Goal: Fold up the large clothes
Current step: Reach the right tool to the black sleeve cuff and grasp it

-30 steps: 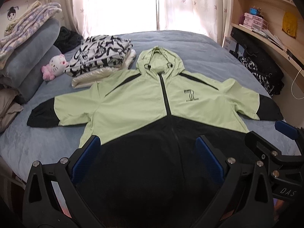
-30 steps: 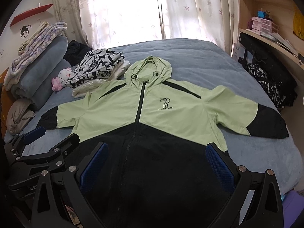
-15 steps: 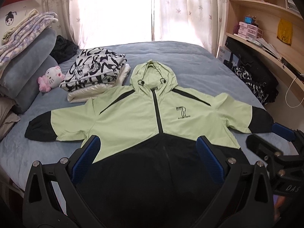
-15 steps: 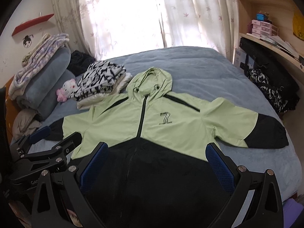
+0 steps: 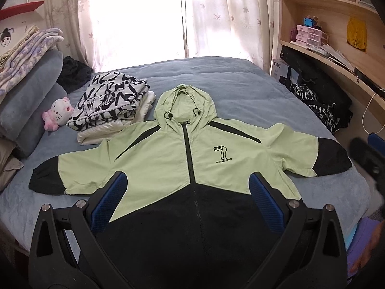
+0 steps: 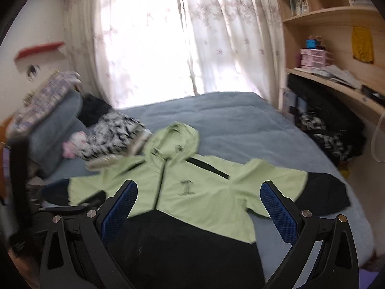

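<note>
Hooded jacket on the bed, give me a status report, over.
Left gripper and right gripper open, empty, above the hem. Hooded jacket flat, zipped, sleeves spread, unfolded. Folded clothes stack touches its shoulder, plush toy beyond.

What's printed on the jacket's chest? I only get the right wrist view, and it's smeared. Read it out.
Observer: In the left wrist view the print on the jacket shows a big 7 above the words FLYING YOUTH.
Operator: Now tell me what that pink blur beside the folded pile is.
Observer: It is a white cat plush with pink trim, lying on the bed just left of the pile.
</note>
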Demonstrator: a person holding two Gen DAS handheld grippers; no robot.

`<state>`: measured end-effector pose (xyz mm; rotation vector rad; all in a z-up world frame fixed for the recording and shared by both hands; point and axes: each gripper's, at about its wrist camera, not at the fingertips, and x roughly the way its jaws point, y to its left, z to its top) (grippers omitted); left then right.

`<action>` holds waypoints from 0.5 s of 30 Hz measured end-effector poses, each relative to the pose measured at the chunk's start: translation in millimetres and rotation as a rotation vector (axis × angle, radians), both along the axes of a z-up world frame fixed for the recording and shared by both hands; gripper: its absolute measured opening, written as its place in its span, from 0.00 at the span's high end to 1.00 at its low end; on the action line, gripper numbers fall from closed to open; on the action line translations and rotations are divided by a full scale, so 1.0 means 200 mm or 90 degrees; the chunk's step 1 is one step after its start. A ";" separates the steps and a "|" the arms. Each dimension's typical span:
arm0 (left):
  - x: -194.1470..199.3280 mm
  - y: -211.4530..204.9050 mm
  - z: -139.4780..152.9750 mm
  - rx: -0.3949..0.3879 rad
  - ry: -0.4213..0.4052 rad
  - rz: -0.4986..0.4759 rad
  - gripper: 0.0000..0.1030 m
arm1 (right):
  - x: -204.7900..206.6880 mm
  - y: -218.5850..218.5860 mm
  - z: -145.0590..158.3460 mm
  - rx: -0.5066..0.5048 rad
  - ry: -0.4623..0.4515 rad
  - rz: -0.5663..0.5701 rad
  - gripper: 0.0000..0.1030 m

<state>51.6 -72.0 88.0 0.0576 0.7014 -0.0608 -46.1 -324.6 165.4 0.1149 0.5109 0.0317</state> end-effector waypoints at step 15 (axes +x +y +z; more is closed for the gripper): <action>0.37 -0.41 -0.16 0.032 0.009 -0.035 0.03 | 0.02 -0.86 -0.14 0.071 0.101 -0.143 0.00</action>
